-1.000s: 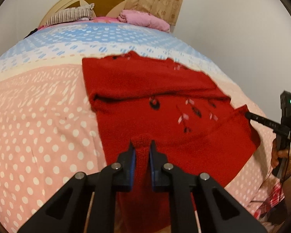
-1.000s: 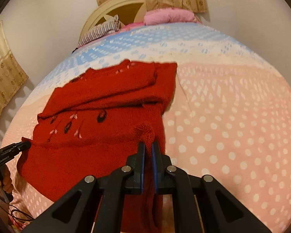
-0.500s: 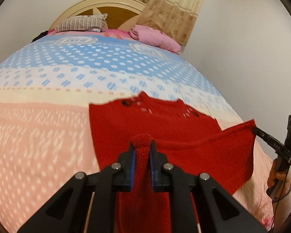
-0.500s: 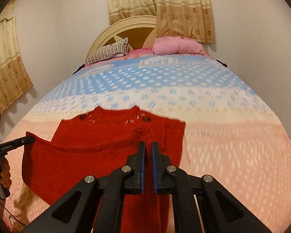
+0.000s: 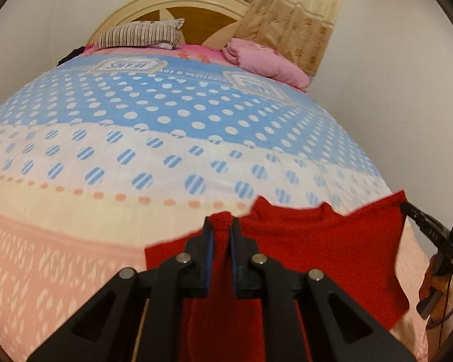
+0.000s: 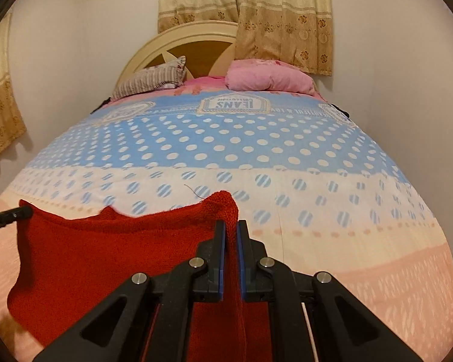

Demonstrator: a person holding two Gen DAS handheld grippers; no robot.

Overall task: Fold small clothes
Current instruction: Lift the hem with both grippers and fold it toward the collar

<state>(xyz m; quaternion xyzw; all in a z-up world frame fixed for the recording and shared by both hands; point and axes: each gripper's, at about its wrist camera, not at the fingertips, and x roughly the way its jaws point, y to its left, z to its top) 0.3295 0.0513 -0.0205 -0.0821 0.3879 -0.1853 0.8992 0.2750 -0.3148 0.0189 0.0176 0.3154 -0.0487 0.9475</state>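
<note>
one red sweater (image 5: 332,250), two pillows (image 6: 154,80)

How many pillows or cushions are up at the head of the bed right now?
2. A striped pillow leans against the headboard on the left; a pink cushion lies to its right under the curtain. Others could be hidden behind them.

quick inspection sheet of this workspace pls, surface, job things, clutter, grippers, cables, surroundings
surface: bed under a dotted blue, white and pink cover.
job's things: one red sweater, near edge lifted and stretched between both grippers.
clutter: striped pillow and pink blanket at the head of the bed.
grippers: left gripper and right gripper each shut on a sweater corner.
cables: thin cable hanging by the right hand.
surroundings: headboard, curtains, plain walls.
</note>
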